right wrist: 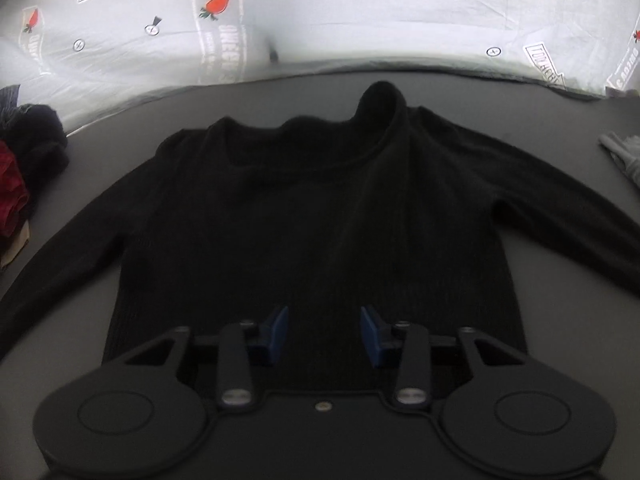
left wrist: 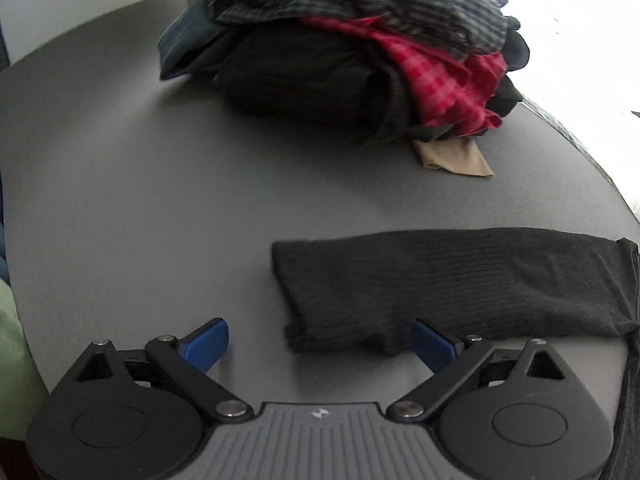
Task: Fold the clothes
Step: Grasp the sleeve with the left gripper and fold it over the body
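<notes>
A black ribbed turtleneck sweater [right wrist: 320,200] lies spread flat on the grey table [right wrist: 560,328], collar away from me and both sleeves stretched outward. My right gripper [right wrist: 324,334] hovers over the hem at the sweater's middle. Its blue pads stand partly apart, with only flat fabric showing beneath the gap. In the left wrist view one black sleeve [left wrist: 460,288] lies across the table [left wrist: 120,200]. My left gripper [left wrist: 320,344] is wide open at that sleeve's cuff end; the cuff lies between the fingers, and neither pad presses on it.
A heap of unfolded clothes [left wrist: 360,40], with a red checked garment [left wrist: 440,80] and a tan piece [left wrist: 452,156], sits at the table's far side. A printed bedsheet [right wrist: 320,20] lies beyond the table. Grey cloth [right wrist: 624,156] rests at the right, green fabric [left wrist: 12,340] at the left edge.
</notes>
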Demonstrator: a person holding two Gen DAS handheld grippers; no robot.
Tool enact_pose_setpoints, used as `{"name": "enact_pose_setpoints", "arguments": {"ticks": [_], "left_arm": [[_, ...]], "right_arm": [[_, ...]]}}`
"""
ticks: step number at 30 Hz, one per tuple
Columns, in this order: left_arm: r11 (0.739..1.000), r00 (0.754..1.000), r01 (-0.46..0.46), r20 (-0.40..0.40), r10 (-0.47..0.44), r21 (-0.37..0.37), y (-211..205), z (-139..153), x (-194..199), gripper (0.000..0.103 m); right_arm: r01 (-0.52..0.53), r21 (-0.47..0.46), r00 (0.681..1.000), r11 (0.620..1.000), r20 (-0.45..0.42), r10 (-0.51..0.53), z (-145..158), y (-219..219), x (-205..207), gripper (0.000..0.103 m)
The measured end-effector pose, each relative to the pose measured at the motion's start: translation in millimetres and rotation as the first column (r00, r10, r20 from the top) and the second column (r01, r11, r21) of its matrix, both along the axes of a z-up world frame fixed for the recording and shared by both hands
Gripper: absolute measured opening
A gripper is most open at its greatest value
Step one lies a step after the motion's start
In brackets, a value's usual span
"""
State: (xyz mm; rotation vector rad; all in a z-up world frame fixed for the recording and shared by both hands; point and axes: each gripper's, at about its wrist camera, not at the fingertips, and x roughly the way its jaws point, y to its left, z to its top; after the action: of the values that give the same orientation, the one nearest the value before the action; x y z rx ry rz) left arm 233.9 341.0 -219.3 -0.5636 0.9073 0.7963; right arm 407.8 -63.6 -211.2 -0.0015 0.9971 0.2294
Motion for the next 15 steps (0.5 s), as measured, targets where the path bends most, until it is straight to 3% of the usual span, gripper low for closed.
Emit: {"name": "enact_pose_setpoints", "arguments": {"ticks": [4, 9, 11, 12, 14, 15], "left_arm": [[1.000, 0.999, 0.023, 0.029, -0.023, 0.002, -1.5, -7.7, -3.4, 0.102], [0.998, 0.995, 0.059, 0.077, -0.059, 0.008, -6.5, -8.7, 0.4, 0.099], [0.998, 0.990, 0.066, 0.128, -0.066, 0.005, -6.7, -7.6, -1.3, 0.088], [0.998, 0.988, 0.066, 0.139, -0.067, 0.009, -6.1, -7.8, 0.2, 0.076], [0.997, 0.989, 0.072, 0.130, -0.075, 0.026, -5.7, -5.7, 5.0, 0.050], [0.997, 0.986, 0.083, 0.147, -0.083, 0.009, -3.5, -3.8, 5.8, 0.025]], "right_arm": [[-0.072, -0.033, 0.996, 0.997, -0.048, 0.071, -6.4, 18.3, -58.0, 0.041], [-0.078, -0.059, 0.994, 0.995, -0.079, 0.073, -12.9, 30.2, -89.4, 0.052], [-0.079, -0.076, 0.995, 0.994, -0.071, 0.073, -13.1, 33.2, -96.7, 0.055], [-0.078, -0.081, 0.995, 0.994, -0.068, 0.072, -13.3, 33.1, -99.5, 0.056], [-0.056, -0.087, 0.997, 0.995, -0.065, 0.050, -15.5, 32.0, -105.9, 0.060], [-0.034, -0.080, 0.997, 0.996, -0.067, 0.029, -14.9, 30.6, -107.9, 0.060]]}}
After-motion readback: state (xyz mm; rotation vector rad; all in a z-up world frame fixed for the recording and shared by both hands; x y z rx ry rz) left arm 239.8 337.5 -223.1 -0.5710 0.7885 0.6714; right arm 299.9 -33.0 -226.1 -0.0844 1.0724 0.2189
